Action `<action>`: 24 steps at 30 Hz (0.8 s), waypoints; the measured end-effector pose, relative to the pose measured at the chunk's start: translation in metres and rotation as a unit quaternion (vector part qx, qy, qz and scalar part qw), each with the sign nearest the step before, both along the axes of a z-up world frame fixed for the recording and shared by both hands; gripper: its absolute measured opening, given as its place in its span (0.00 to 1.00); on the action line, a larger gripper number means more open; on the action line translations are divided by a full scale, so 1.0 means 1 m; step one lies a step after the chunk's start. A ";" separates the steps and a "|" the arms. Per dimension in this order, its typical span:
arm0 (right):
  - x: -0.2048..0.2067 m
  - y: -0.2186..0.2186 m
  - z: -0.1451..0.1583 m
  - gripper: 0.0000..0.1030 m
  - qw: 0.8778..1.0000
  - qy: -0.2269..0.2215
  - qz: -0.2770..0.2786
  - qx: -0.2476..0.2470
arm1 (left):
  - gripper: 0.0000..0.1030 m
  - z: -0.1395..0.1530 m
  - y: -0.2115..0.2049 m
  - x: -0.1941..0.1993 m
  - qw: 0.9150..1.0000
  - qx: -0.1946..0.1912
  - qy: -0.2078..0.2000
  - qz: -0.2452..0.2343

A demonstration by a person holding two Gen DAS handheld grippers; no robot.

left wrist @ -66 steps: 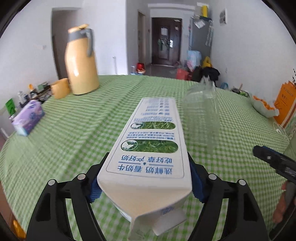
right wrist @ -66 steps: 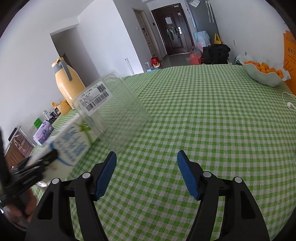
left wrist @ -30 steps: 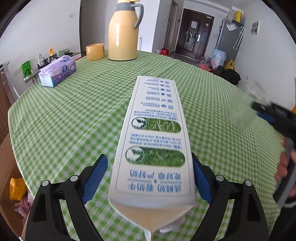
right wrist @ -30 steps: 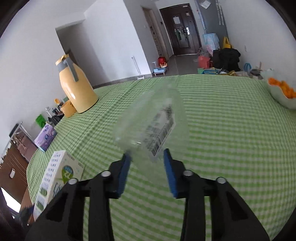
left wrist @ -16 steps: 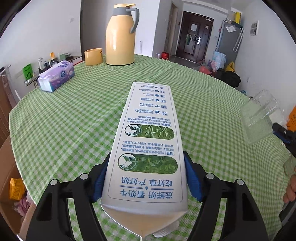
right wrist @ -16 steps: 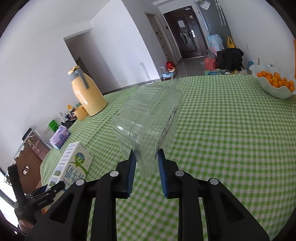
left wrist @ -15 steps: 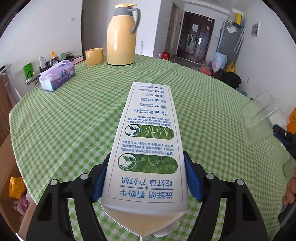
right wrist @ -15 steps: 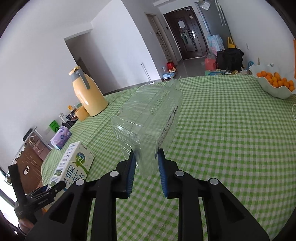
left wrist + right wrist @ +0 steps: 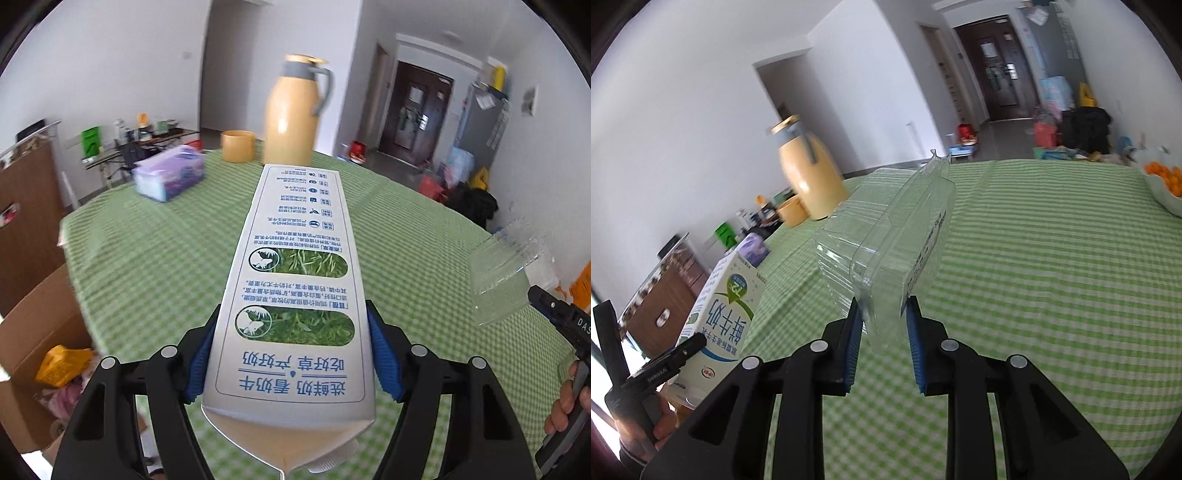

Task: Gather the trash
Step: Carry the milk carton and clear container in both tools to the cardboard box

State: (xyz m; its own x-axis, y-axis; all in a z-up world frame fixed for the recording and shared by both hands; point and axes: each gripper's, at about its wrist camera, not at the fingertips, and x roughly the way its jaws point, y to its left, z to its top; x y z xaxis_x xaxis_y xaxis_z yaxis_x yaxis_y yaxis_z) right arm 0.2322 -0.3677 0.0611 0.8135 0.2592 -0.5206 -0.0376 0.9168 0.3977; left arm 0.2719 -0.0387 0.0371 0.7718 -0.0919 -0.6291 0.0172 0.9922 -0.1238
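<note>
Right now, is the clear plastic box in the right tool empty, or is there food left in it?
Empty, as far as the views show. The clear plastic box, pinched by the right tool, is see-through, and only the green checked tablecloth appears behind its walls.

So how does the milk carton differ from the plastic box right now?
The milk carton is opaque white card with printed text and green pictures; the plastic box is clear and ribbed, with only a label. The carton is long and slim and spreads the left gripper wide, while the box's end is pinched narrow in the right gripper. Both are held clear of the table.
</note>
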 end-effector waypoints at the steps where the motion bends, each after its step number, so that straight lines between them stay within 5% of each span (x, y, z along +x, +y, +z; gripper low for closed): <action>1: 0.003 0.011 0.002 0.23 1.000 -0.001 0.011 -0.001 | 0.67 0.001 0.011 -0.004 1.000 0.000 -0.002 0.011; 6: 0.023 0.088 0.008 0.23 0.996 -0.004 0.086 -0.004 | 0.67 0.004 0.086 -0.036 0.997 -0.001 -0.005 0.079; 10: 0.035 0.168 0.005 0.23 0.986 -0.001 0.166 -0.010 | 0.67 -0.001 0.165 -0.071 0.987 -0.004 -0.002 0.162; 19: 0.029 0.356 -0.003 0.23 0.939 0.016 0.343 -0.019 | 0.67 -0.044 0.301 -0.142 0.956 -0.011 0.057 0.289; 24: 0.028 0.433 -0.016 0.24 0.915 0.040 0.401 -0.025 | 0.67 -0.079 0.326 -0.167 0.950 -0.032 0.105 0.293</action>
State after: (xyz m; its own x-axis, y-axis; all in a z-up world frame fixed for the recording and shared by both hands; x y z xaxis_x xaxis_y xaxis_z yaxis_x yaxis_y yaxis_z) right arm 0.2598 0.0651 0.0448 0.3305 0.7304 -0.5978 -0.6782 0.6242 0.3877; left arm 0.1053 0.2878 -0.0422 0.5610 0.2717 -0.7820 -0.5669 0.8145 -0.1236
